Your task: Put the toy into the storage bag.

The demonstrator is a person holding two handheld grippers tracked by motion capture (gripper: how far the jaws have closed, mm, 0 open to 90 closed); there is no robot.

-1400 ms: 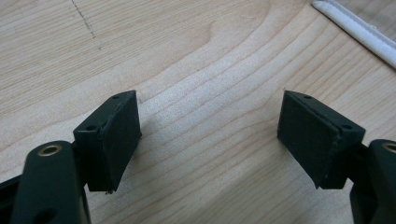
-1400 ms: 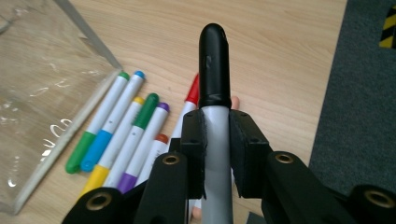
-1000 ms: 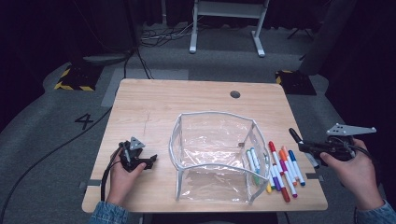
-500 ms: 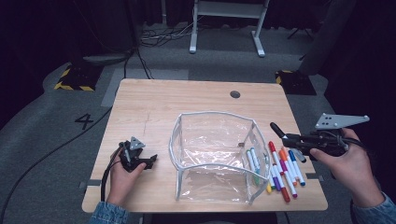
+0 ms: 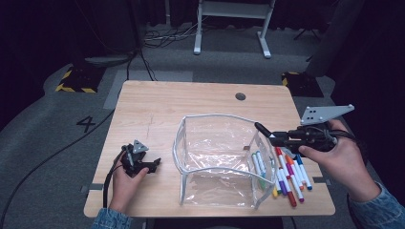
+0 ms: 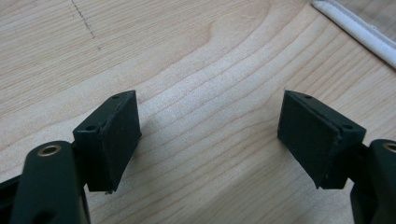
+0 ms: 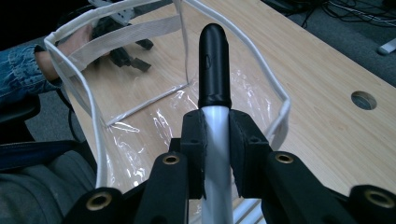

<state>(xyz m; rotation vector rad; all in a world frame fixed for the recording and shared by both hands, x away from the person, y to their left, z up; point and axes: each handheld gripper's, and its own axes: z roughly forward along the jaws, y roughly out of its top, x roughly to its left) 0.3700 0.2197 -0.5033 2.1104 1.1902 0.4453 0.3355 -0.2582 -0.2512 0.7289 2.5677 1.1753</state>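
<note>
High view: wooden table (image 5: 162, 109) with a round hole (image 5: 240, 96) beyond the pouch (image 5: 217, 162), a clear, white-edged bag standing open near the middle. Markers (image 5: 284, 174) lie in a row just right of the pouch. Left gripper (image 5: 152, 165) rests left of the pouch. Right gripper (image 5: 272, 138) hangs over the pouch's right rim. Grey floor, cables and a white stand (image 5: 232, 24) beyond.

Left gripper view: jaws wide apart over bare wood; nothing between.

Right gripper view: pads clamp a marker (image 7: 214, 65), white barrel, black cap, apparently above the pouch's opening.
</note>
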